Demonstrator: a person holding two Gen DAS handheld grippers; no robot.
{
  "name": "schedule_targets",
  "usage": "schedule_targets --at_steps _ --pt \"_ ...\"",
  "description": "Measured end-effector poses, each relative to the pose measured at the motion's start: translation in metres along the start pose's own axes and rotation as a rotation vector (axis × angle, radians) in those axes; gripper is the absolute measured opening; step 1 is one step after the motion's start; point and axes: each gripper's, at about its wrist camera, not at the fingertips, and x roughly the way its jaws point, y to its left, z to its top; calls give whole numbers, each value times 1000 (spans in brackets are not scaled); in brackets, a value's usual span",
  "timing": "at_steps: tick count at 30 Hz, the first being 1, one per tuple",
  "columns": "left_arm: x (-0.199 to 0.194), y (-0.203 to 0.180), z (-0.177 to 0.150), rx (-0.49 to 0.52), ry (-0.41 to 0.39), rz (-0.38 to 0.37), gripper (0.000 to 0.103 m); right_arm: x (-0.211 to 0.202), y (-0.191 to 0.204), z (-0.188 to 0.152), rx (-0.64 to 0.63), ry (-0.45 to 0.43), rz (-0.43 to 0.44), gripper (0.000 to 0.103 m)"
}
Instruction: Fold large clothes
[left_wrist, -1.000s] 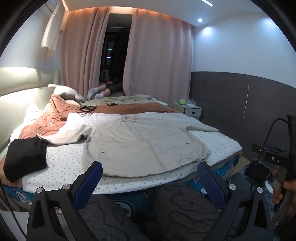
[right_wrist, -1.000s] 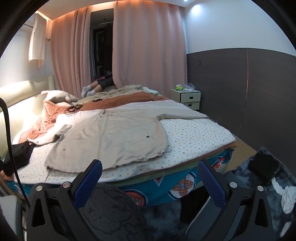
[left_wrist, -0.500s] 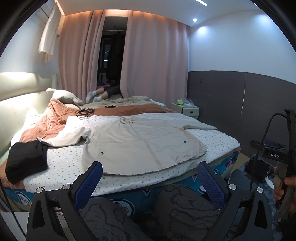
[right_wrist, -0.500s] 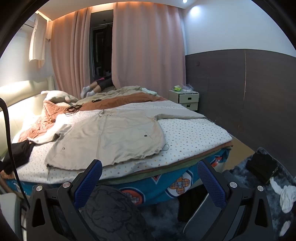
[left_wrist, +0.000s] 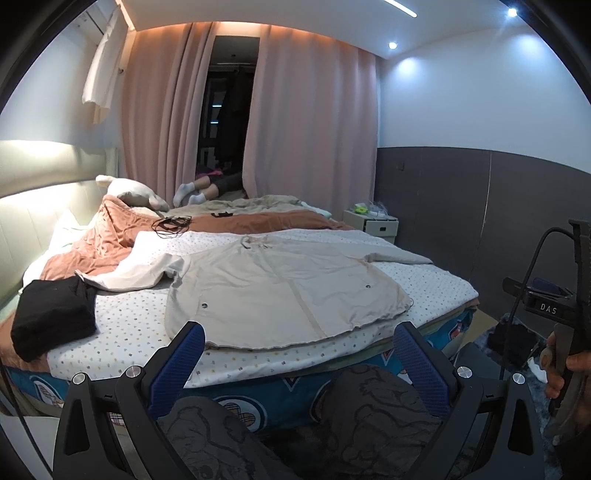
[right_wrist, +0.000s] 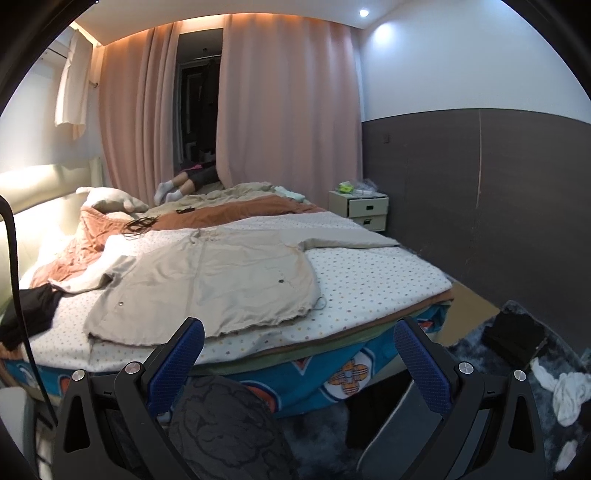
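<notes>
- beige jacket (left_wrist: 280, 288) flat on the bed (left_wrist: 436, 291), spread open-side down or up — cannot tell which; two snaps show near the hem
- collar at the far end, hem at the near edge of the bed; long axis runs near-to-far, sleeves out left and right
- left sleeve (left_wrist: 133, 273) paler, rumpled, partly folded over itself; right sleeve (left_wrist: 399, 254) straight toward the right edge
- near hem wavy, a thin cord end at its right corner, small and hard to read
- left claw (left_wrist: 295, 354) wide open, holding nothing, low in front of the bed, apart from the jacket
- right claw (right_wrist: 295, 354) wide open too, empty, also short of the bed edge
- patterned dark trouser knees (left_wrist: 373, 398) below the claws block the bed's near side
- right hand (left_wrist: 565, 365) on the other gripper handle at right edge, cut off by the frame
- black folded garment (left_wrist: 51, 317) near-left on the dotted sheet, left part cut off in right wrist view
- orange blanket (left_wrist: 110, 240) far-left, tangled black cable (left_wrist: 170, 223) on it
- far: pink curtains (left_wrist: 303, 122), someone's socked feet (left_wrist: 188, 194) sticking out at the gap, rest hidden
- nightstand (right_wrist: 364, 210) far right against dark wall panel; white cloth (right_wrist: 565, 387) on dark rug, near right
</notes>
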Motion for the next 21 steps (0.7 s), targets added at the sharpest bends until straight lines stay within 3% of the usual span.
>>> schedule_targets --at_steps 21 --pt "-1 0 -2 0 -3 0 102 -3 1 -7 -6 2 -12 103"
